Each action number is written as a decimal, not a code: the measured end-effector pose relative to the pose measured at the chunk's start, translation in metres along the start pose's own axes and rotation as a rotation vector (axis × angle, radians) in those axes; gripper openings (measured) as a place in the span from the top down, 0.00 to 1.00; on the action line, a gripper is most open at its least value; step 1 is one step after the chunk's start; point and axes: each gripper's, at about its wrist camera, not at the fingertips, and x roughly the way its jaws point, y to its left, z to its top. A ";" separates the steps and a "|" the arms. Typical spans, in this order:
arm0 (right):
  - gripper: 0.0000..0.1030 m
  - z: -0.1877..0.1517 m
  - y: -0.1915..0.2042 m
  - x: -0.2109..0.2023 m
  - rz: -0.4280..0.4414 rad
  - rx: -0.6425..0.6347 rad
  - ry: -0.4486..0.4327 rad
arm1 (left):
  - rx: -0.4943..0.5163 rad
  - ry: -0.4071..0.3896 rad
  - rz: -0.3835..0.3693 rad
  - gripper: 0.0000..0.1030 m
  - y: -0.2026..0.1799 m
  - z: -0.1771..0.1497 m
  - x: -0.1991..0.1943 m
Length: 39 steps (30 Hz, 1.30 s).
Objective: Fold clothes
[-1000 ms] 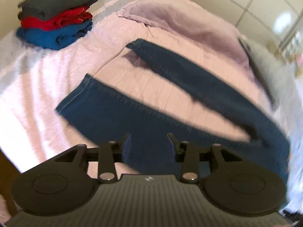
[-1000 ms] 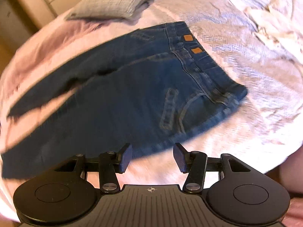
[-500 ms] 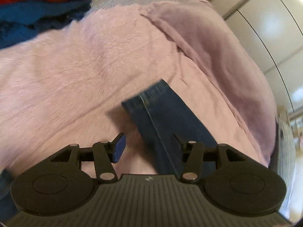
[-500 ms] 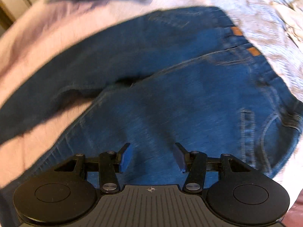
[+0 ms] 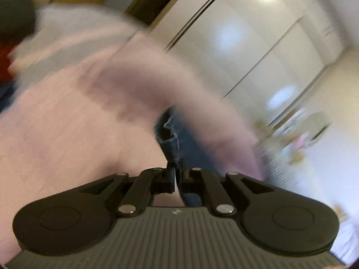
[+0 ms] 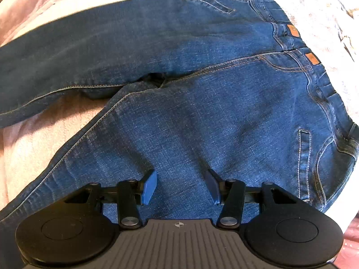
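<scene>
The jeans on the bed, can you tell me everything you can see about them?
The jeans are dark blue denim with tan stitching, pockets and two small brown tags at the waistband. They lie spread on a pink blanket, legs apart in a V. The left gripper has just been closing and pinches one leg's hem, lifting it. The right gripper hangs open over the thigh, not gripping.

The blue jeans point(image 6: 202, 112) lie flat, legs splayed apart. Two brown tabs mark the waistband. One leg's hem point(image 5: 170, 139) is bunched and lifted.
</scene>
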 end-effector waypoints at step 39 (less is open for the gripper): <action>0.49 -0.089 -0.161 -0.208 0.293 -0.153 -0.304 | 0.475 0.200 0.353 0.79 -0.278 -0.265 -0.266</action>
